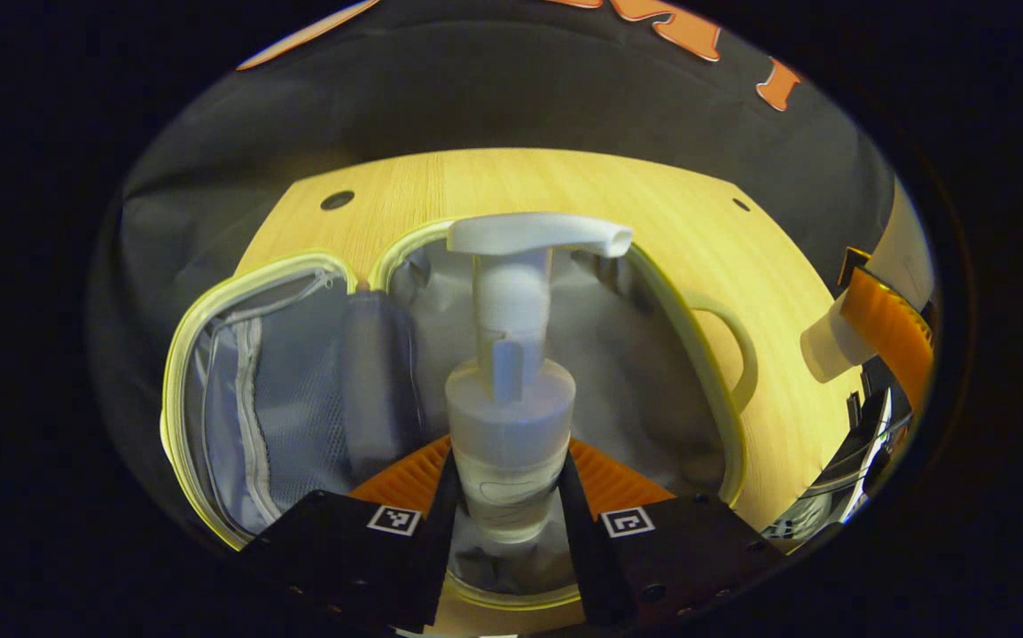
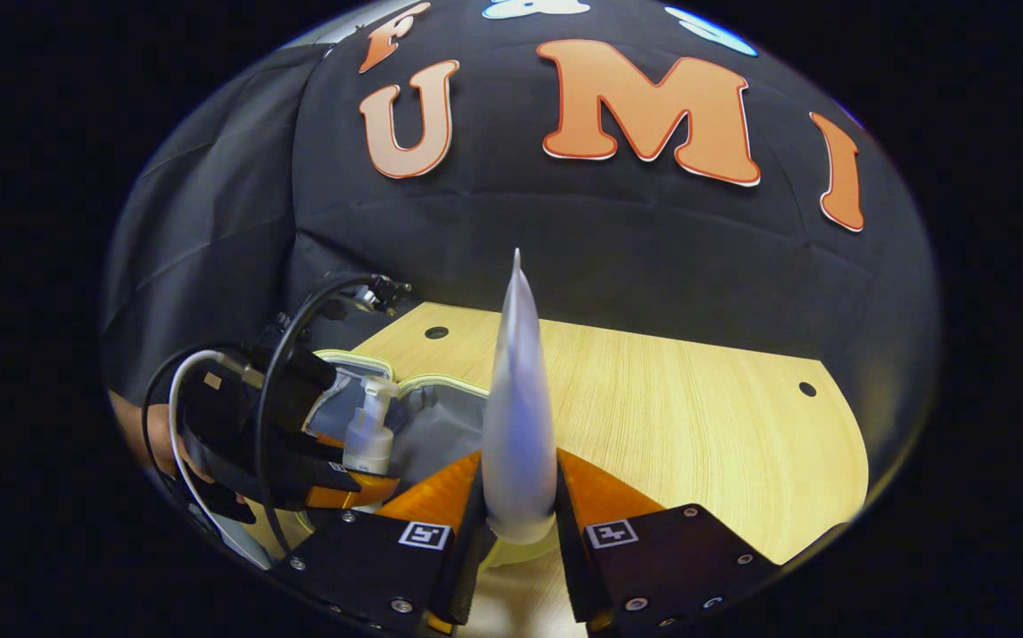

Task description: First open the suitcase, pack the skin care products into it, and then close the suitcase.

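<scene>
A clear pump bottle (image 1: 510, 390) with a white pump head stands upright between the fingers of my left gripper (image 1: 508, 496), which is shut on its body. It hangs above the open suitcase (image 1: 724, 390), a pale yellow-rimmed case with grey lining and a mesh pocket in its lid (image 1: 245, 399). In the right gripper view my right gripper (image 2: 519, 509) is shut on a white squeeze tube (image 2: 519, 416), crimped end up. The same pump bottle (image 2: 368, 434) and left gripper (image 2: 334, 478) show at the left over the suitcase (image 2: 441, 425).
The suitcase lies on a light wooden table (image 1: 565, 186) with small holes near its far corners. The right half of the table (image 2: 698, 425) is bare wood. A black cable (image 2: 285, 354) loops off the left gripper. The tube's cap (image 1: 826, 350) shows at the right.
</scene>
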### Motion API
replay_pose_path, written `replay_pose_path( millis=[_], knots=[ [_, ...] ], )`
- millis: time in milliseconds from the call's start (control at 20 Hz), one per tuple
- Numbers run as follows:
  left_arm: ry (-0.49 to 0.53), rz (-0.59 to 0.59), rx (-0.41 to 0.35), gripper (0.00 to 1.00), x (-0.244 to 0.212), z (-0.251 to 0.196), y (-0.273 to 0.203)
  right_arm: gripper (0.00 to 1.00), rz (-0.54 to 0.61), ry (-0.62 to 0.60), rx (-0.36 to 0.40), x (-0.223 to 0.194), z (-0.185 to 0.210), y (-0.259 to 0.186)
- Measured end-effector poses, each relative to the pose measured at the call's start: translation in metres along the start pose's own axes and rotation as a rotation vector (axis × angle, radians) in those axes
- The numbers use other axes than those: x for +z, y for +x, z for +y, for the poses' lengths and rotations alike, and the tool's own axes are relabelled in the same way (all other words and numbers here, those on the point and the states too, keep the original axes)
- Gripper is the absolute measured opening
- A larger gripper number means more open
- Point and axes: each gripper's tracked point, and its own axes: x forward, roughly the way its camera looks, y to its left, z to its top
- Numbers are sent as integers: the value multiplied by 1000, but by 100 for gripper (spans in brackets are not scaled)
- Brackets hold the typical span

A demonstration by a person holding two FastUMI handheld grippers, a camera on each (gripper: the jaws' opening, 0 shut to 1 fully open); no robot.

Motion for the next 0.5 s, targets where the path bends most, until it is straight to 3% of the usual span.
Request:
replay_pose_path(
  millis=[300, 500],
  knots=[
    [-26, 165, 69, 59, -11, -3, 7, 42, 57, -13, 47, -11, -6, 18],
    [-88, 172, 114, 59, -10, 3, 31, 42, 92, -3, 82, -18, -8, 28]
  ],
)
